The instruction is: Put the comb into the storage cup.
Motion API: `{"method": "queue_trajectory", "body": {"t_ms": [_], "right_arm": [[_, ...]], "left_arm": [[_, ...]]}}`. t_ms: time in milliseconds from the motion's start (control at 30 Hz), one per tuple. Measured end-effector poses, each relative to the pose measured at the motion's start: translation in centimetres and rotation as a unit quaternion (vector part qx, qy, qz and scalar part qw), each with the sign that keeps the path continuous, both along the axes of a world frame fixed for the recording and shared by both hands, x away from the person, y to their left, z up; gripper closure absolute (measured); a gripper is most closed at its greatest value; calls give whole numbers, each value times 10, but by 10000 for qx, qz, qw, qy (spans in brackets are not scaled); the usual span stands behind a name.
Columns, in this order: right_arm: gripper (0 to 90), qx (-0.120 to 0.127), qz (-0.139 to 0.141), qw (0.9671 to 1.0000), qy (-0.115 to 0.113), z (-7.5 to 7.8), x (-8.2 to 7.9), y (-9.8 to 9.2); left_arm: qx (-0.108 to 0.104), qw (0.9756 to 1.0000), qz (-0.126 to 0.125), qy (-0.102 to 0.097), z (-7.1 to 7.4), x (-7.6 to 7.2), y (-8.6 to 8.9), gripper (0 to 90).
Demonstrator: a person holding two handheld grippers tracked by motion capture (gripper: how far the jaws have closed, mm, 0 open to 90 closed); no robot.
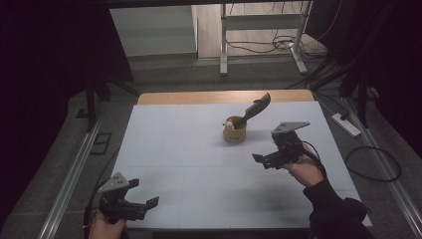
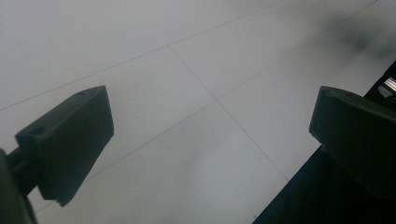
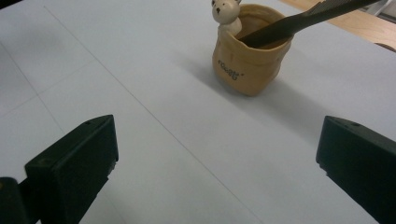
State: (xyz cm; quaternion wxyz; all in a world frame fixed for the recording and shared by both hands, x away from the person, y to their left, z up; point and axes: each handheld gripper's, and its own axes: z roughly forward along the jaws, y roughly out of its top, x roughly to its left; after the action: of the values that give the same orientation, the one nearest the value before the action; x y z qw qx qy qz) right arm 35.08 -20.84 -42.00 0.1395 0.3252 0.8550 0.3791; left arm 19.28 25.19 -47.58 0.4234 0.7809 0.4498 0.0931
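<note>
The right gripper [image 1: 266, 160] is held above the table [image 1: 164, 149] with its jaws spread wide and nothing between them. The cup [image 1: 235, 131] stands ahead of it, a little beyond the jaw tips and well apart from them; in the right gripper view the cup [image 3: 247, 51] sits between the two jaws' lines, toward the top. The left gripper [image 1: 141, 200] is near the table's front edge, far from the cup, its jaws also parted and empty.

The high view shows the whole comb [image 1: 253, 110] leaning out of the cup, tilted up and away to the right, its wide end in the air. The right gripper view shows the comb's [image 3: 299, 21] fine teeth, a small pale animal figure [image 3: 225, 14] on the cup's rim, and dark lettering on the cup's side. The left gripper view shows bare table [image 2: 196, 93] with thin seam lines.

The cup is tan, shaped like a soft sack with a rolled rim, and stands upright. The comb is dark.
</note>
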Motion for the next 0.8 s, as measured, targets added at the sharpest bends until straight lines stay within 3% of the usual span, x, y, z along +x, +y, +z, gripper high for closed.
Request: {"method": "queue_trajectory", "body": {"t_ms": [200, 800], "right_arm": [[0, -93, 70, 9999, -87, -1, -7, -2], [0, 43, -66, 10000, -42, -4, -25, -24]], "left_arm": [[-2, 10000, 1, -1, 0, 0, 0, 4], [-22, 10000, 10, 5, 0, 0, 1, 3]]}}
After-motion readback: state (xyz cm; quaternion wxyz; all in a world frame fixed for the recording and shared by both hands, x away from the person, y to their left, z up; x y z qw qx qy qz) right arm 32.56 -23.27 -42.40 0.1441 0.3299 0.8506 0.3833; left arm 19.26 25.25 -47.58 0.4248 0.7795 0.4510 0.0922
